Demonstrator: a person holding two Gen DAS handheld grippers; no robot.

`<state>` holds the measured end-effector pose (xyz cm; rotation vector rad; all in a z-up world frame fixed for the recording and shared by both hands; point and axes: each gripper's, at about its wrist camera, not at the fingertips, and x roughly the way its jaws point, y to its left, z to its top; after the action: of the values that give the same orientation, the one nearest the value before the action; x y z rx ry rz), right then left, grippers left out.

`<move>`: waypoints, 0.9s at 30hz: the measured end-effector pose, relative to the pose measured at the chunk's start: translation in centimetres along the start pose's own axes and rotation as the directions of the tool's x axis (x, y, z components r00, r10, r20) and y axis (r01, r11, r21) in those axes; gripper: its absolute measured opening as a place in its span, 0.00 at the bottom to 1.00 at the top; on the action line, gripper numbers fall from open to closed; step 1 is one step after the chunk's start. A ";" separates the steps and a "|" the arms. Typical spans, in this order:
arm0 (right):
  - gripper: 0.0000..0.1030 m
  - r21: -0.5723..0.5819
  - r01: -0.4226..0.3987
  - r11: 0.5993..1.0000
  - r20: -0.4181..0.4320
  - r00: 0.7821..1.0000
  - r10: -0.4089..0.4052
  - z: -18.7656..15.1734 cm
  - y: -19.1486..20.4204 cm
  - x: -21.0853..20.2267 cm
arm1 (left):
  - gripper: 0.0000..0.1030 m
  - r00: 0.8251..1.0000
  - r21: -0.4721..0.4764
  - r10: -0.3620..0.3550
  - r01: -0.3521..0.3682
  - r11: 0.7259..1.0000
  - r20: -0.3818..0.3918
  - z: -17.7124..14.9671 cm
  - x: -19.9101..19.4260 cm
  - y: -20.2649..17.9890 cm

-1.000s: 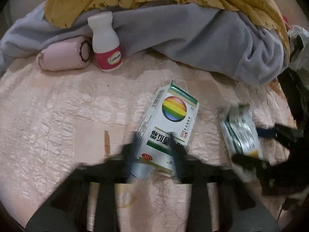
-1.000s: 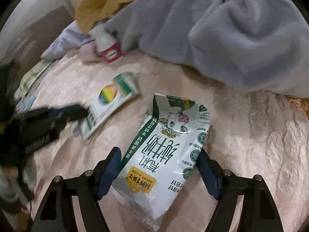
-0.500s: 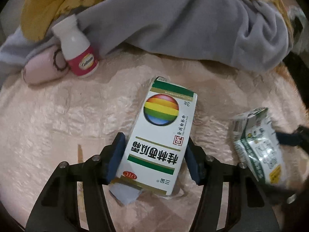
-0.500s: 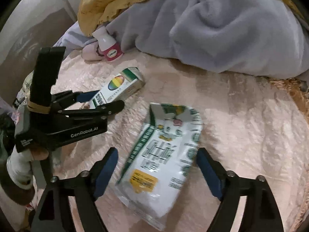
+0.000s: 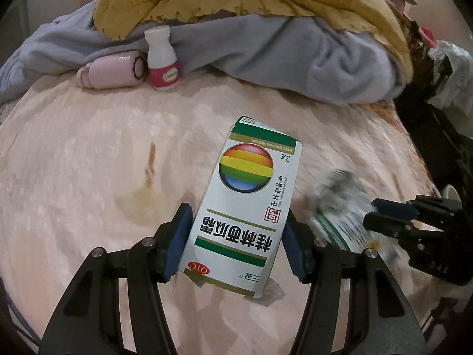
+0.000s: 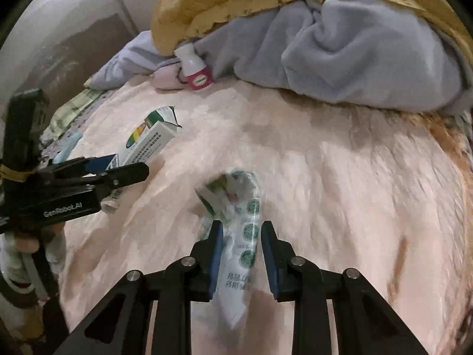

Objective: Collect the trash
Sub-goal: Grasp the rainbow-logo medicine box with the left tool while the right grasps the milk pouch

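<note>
left hand-held gripper [image 5: 236, 236] clamped the glossy flat medicine box [image 5: 246, 195], near centre of the quilted pink bed cover [image 5: 74, 162]. right hand-held gripper [image 6: 240, 254] gripped the crinkly milk pouch [image 6: 239, 236], now narrowed between pads that stood wide half a second ago. bare cover lay left; fleecy grey blanket [image 5: 266, 50] far.

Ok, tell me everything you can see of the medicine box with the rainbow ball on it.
The medicine box is a flat white cardboard carton with green bands, a rainbow-striped ball, Chinese lettering and a red OTC mark. It sits tilted between the blue pads of the left gripper, which close on its long sides. Its far flap is torn open, and its near end looks crumpled. In the right wrist view it seems raised off the pink bedspread.
</note>
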<state>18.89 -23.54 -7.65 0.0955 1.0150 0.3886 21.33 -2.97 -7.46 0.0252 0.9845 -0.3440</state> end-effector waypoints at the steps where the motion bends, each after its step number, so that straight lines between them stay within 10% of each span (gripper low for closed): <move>1: 0.25 -0.001 0.010 1.000 -0.017 1.000 -0.010 -0.8 0.0 -0.4 | 0.55 1.000 0.006 0.004 -0.004 1.000 0.001 -0.8 -0.6 -0.5; 4: 0.26 0.006 0.018 1.000 -0.049 0.999 -0.017 -2.7 0.0 -1.3 | 0.55 1.000 0.002 0.008 -0.008 1.000 0.003 -2.4 -2.1 -1.6; 8: 0.91 0.036 0.036 0.999 -0.006 0.999 -0.036 -2.9 0.4 -2.6 | 0.56 0.998 -0.003 0.043 -0.043 0.999 0.039 -3.6 -4.6 -2.3; 14: 0.90 -0.026 0.093 0.995 -0.087 0.992 -0.095 -0.5 2.8 1.9 | 0.56 0.996 -0.024 0.067 -0.065 0.998 0.060 -4.9 -6.6 -2.1; 17: 0.65 -0.063 0.117 0.991 -0.150 0.981 -0.125 -1.1 3.2 4.9 | 0.56 0.995 -0.018 0.076 -0.075 0.997 0.063 -5.4 -6.9 -2.5; 27: 0.65 -0.036 0.122 0.992 0.045 0.992 -0.121 -5.6 0.5 -6.2 | 0.56 0.995 0.038 0.020 -0.023 0.999 0.094 -6.4 -7.4 -8.7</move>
<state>11.18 -25.84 -5.45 0.0065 0.9657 0.2938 9.83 -8.00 -3.78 0.0549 0.8844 -0.3417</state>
